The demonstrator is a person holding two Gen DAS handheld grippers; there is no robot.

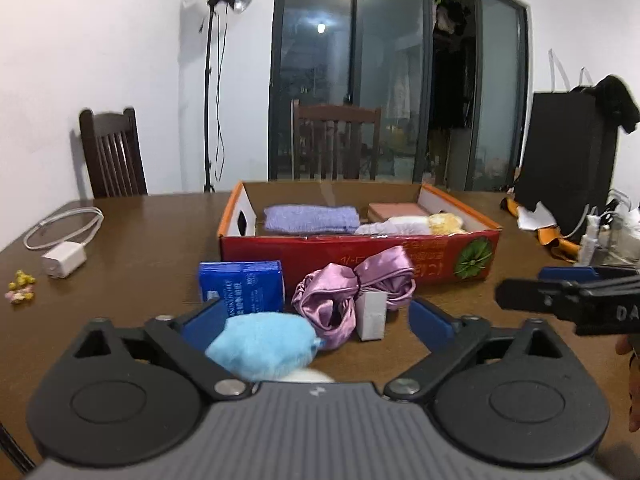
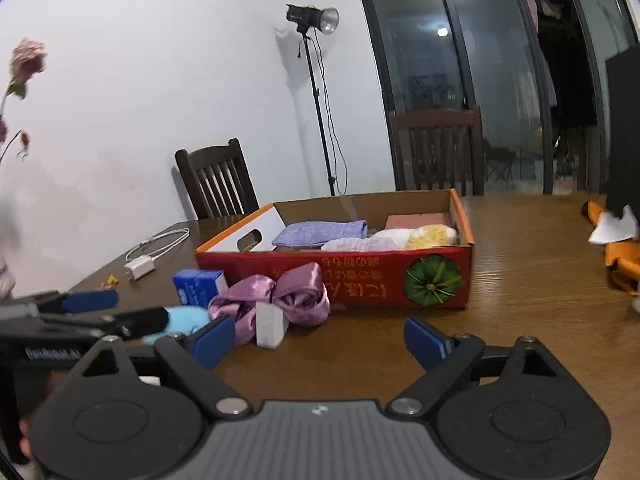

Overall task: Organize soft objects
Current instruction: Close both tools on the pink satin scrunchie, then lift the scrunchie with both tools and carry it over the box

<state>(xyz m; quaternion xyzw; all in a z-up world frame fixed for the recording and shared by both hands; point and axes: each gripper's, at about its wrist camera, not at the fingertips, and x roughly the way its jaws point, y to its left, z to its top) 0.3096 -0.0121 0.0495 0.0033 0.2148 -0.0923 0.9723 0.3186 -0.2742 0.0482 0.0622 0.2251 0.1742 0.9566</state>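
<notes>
Blue plush toy [image 1: 260,346] lies on the tabletop [image 1: 140,248] in front of the red box [image 1: 360,254], between the left gripper's [image 1: 316,316] wide fingers, untouched; the right gripper [image 2: 320,340], also wide, hangs farther off.

Brown wooden table [image 1: 140,240], red cardboard box [image 1: 360,254], blue carton [image 1: 240,286], purple satin scrunchie [image 1: 348,292], white charger [image 1: 64,261]

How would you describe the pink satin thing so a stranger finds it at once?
Find the red box on the table. Directly before its front wall lies the satin bundle, between a blue pack and a small white block. Only it is shiny, pink and knotted.
</notes>
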